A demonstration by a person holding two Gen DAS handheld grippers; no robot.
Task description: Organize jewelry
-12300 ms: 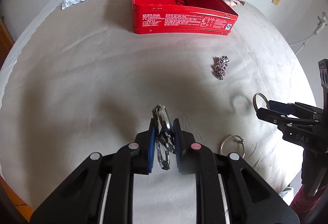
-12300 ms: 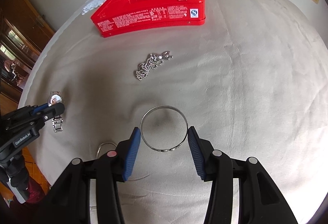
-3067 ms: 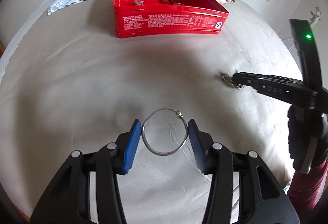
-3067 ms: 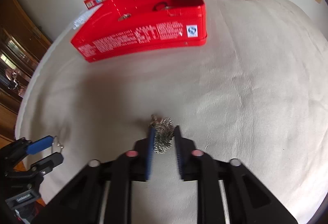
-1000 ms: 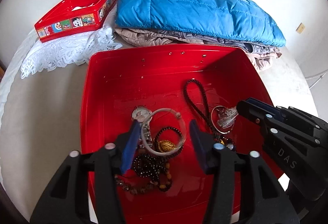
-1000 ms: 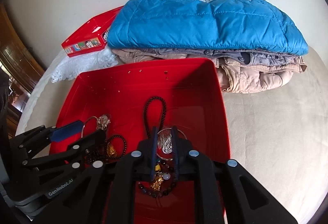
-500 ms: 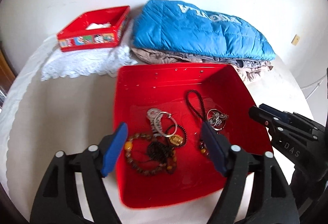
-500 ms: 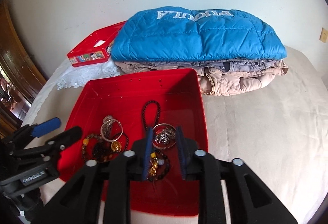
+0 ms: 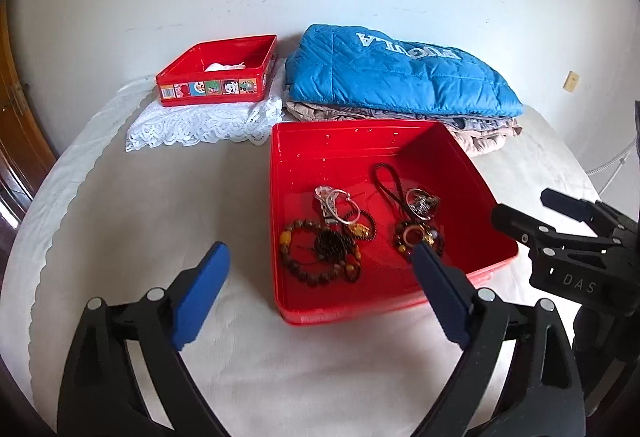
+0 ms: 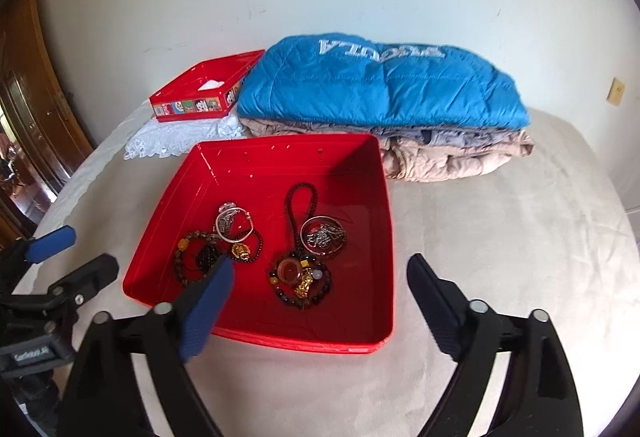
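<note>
A red tin box [image 9: 492, 265] [image 10: 384, 197] stands open on the beige bed. Inside lie a silver bangle over a watch [image 9: 339, 202] [image 10: 235, 224], a silver chain heap in a ring [image 9: 422, 202] [image 10: 323, 235], a black cord loop [image 10: 300, 201] and several bead bracelets [image 9: 320, 257] [image 10: 300, 283]. My left gripper [image 9: 320, 285] is open and empty, pulled back in front of the box. My right gripper [image 10: 320, 297] is open and empty, also in front of the box; it shows in the left wrist view [image 9: 560, 221] to the box's right.
A small red cartoon tin [image 9: 218, 77] [image 10: 200, 93] sits on white lace [image 9: 200, 121] at the back left. A folded blue jacket [image 9: 400, 77] [image 10: 380, 85] over beige clothes lies behind the box, against a white wall. Wooden furniture [image 10: 24, 109] stands left.
Both grippers let go of the bangle and the chain heap into the box, opened wide and drew back from it.
</note>
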